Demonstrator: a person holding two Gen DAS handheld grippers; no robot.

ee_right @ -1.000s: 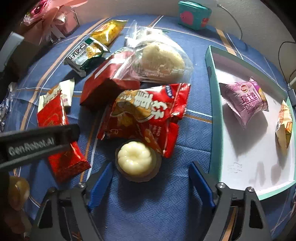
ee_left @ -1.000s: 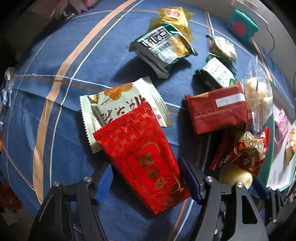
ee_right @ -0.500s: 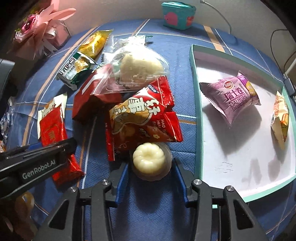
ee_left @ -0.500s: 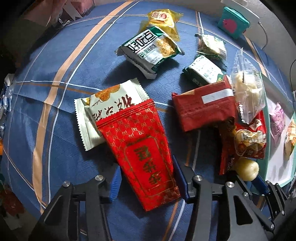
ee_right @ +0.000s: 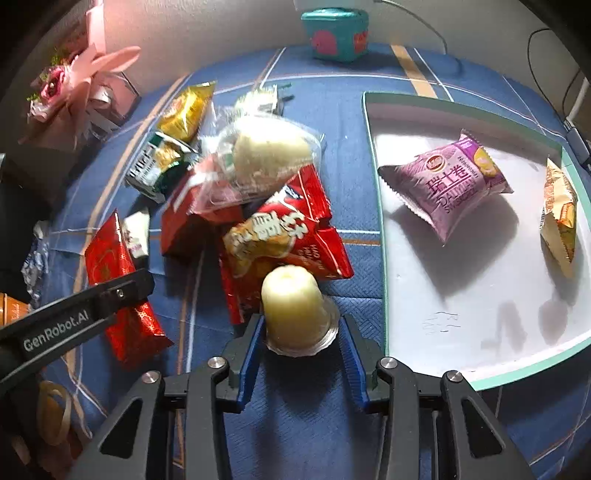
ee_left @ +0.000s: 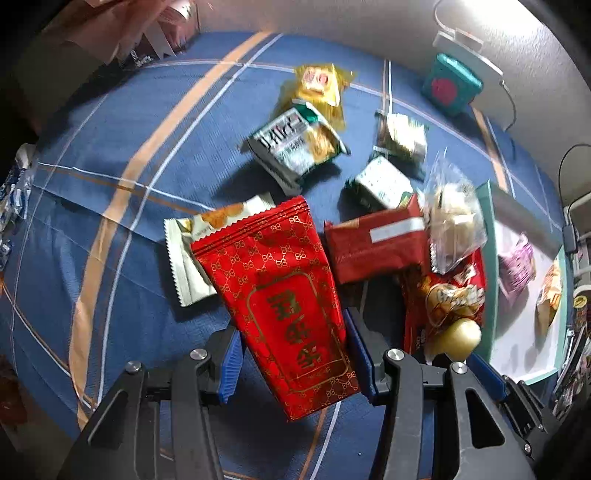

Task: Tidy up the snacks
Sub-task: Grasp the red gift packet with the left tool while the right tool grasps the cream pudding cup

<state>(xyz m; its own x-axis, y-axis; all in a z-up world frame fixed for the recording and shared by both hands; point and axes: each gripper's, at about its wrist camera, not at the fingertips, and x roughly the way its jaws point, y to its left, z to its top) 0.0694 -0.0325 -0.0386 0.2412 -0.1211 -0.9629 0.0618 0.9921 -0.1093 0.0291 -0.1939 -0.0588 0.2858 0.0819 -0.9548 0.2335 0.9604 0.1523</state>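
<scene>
In the left wrist view my left gripper (ee_left: 291, 347) is shut on a red packet with gold print (ee_left: 273, 280), which hangs tilted above the blue cloth. The same packet (ee_right: 107, 258) shows at the left of the right wrist view. My right gripper (ee_right: 301, 332) has a pale jelly cup (ee_right: 291, 306) between its blue pads, lifted and tipped; its jaws are still closing and the pads press on the cup's rim. A white tray with a teal rim (ee_right: 373, 184) lies to the right, holding a purple packet (ee_right: 447, 184) and a yellow packet (ee_right: 559, 218).
Loose snacks lie in a heap on the cloth: a red snack bag (ee_right: 280, 236), a clear bag with a white pastry (ee_right: 266, 155), a dark red packet (ee_left: 373, 243), a cream packet (ee_left: 184, 254), green and gold packs. A teal box (ee_right: 334, 35) stands at the back by the wall.
Both grippers closed, the left on the red packet and the right on the jelly cup, and both have lifted their snacks off the cloth. The cup has tipped towards the camera.
</scene>
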